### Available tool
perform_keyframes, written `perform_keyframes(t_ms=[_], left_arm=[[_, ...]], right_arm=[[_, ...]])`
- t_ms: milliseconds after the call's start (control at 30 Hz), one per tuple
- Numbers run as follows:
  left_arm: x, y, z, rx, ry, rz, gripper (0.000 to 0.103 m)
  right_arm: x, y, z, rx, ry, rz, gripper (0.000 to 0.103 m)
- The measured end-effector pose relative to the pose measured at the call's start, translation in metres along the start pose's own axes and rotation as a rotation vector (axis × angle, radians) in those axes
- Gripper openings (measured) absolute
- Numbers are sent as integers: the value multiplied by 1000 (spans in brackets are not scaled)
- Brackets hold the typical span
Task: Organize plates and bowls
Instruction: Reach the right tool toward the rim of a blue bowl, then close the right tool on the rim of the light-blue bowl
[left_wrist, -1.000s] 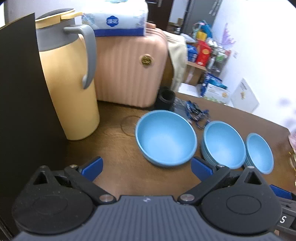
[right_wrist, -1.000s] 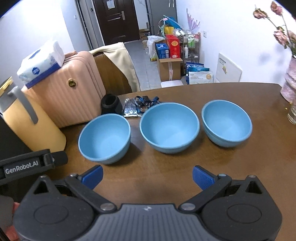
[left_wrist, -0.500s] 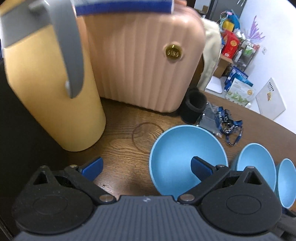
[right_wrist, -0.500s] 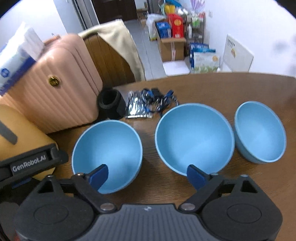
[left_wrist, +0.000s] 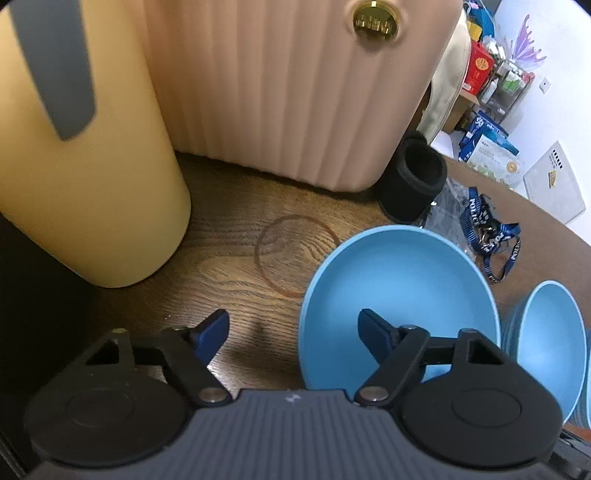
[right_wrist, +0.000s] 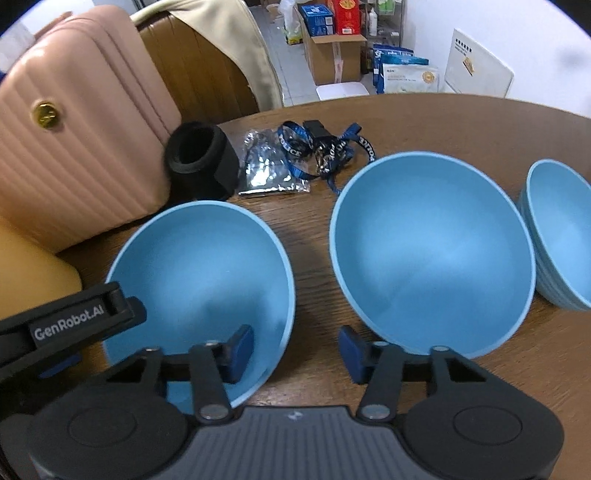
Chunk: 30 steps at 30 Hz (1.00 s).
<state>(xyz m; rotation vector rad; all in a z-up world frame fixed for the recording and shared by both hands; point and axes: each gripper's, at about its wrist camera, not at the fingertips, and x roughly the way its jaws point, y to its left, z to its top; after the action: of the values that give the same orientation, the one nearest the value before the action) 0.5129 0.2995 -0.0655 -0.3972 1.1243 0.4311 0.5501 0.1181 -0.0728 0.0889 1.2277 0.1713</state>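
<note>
The left bowl's (right_wrist: 199, 273) rim is straddled at nine o'clock by the closing left gripper (left_wrist: 291, 332) and at three by the closing right gripper (right_wrist: 295, 349); neither is pressed shut yet.

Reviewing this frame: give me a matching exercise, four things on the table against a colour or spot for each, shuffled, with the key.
Things:
1. suitcase
2. flask
3. lanyard
4. black cup

Descriptions:
A. dark blue with white lettering, lying behind the bowls
B. yellow with a grey handle, standing left of the suitcase
C. pink and ribbed, with a round gold badge
D. on its side, between the suitcase and a silver foil packet

Pairs: 1-C, 2-B, 3-A, 4-D
</note>
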Motion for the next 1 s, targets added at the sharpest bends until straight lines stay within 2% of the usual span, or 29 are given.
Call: perform_keyframes(t_ms=[67, 133, 300, 533, 667, 1000], left_arm=[[6, -1, 0, 1, 8, 7, 74], [12, 0, -1, -3, 13, 4, 72], [22, -1, -1, -6, 26, -1, 61], [33, -2, -1, -11, 42, -35, 37], [39, -2, -2, -10, 51, -68, 22], [34, -2, -4, 3, 14, -90, 20]], right_arm=[[6, -1, 0, 4, 3, 0, 40], [11, -1, 0, 4, 5, 3, 31], [18, 0, 1, 1, -4, 13, 25], [22, 7, 3, -37, -24, 13, 11], [24, 9, 2, -50, -43, 14, 8], [20, 11, -1, -79, -106, 32, 8]])
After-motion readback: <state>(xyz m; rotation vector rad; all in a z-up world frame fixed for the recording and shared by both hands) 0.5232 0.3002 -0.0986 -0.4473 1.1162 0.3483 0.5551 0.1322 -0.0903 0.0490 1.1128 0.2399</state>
